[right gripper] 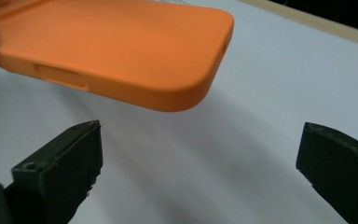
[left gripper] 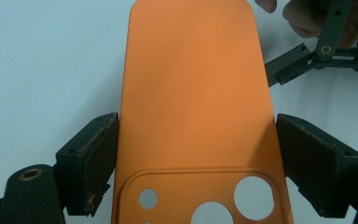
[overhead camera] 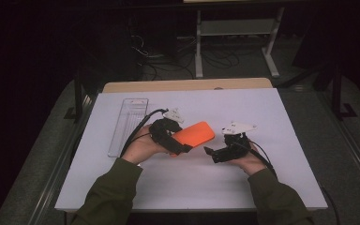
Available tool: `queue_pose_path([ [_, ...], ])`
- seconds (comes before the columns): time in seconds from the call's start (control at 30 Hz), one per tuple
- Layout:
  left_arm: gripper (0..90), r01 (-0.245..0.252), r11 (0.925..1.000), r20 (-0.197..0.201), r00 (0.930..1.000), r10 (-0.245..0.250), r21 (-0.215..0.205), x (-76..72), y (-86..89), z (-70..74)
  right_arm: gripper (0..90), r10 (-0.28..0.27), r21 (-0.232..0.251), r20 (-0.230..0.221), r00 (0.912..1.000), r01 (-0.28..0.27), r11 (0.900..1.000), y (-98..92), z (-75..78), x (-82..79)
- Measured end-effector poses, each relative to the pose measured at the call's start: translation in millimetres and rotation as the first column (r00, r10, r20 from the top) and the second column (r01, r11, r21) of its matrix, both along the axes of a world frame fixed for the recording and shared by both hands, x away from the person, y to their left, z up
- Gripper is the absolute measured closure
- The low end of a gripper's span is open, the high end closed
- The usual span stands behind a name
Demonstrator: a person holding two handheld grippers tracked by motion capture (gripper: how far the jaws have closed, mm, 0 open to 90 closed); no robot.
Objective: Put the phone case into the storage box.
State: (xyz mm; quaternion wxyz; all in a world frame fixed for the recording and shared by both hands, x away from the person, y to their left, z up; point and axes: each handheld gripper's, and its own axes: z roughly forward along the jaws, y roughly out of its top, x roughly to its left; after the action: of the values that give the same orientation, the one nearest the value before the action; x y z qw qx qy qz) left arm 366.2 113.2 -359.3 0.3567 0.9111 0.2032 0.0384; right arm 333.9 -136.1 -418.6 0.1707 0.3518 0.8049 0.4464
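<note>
An orange phone case (overhead camera: 194,133) is held just above the white sheet, back side up, with its camera cut-outs (left gripper: 254,196) at the held end. My left gripper (overhead camera: 177,144) is shut on it; in the left gripper view the two black jaws press the case's long edges (left gripper: 198,121). The right gripper (overhead camera: 214,149) stands open a little to the right of the case's free end. In the right gripper view the case (right gripper: 121,51) hangs above and ahead of the wide-apart jaws (right gripper: 200,135), with nothing between them. The right gripper's jaw (left gripper: 303,58) reaches in beside the case.
A clear plastic box (overhead camera: 129,124) lies on the left part of the white sheet (overhead camera: 262,183) that covers the table. The wooden table edge (overhead camera: 187,85) runs along the back. Beyond it, a white frame (overhead camera: 236,28) and cables stand on the dark floor.
</note>
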Motion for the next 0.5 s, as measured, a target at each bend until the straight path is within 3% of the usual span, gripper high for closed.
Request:
queue_pose_path([
  [0.17, 16.2, -0.007, 1.0, -0.013, 0.9999, 0.007, -0.004, -1.5, -0.5, -0.2, 0.0, 0.002, -0.042, 0.037, 0.9993, -0.001, 0.999, 0.7, 0.3, -3.2],
  [0.2, 16.1, -0.007, 1.0, -0.012, 0.9999, 0.007, -0.005, -1.4, -0.4, -0.1, 0.0, 0.012, -0.061, 0.064, 0.9979, -0.008, 0.998, 0.0, 0.0, -2.5],
  [0.5, 16.1, 0.002, 1.0, -0.006, 1.0, -0.002, 0.002, -1.3, 0.3, 0.0, 0.0, 0.015, -0.096, 0.105, 0.9944, -0.004, 0.995, -0.5, 1.1, -5.7],
])
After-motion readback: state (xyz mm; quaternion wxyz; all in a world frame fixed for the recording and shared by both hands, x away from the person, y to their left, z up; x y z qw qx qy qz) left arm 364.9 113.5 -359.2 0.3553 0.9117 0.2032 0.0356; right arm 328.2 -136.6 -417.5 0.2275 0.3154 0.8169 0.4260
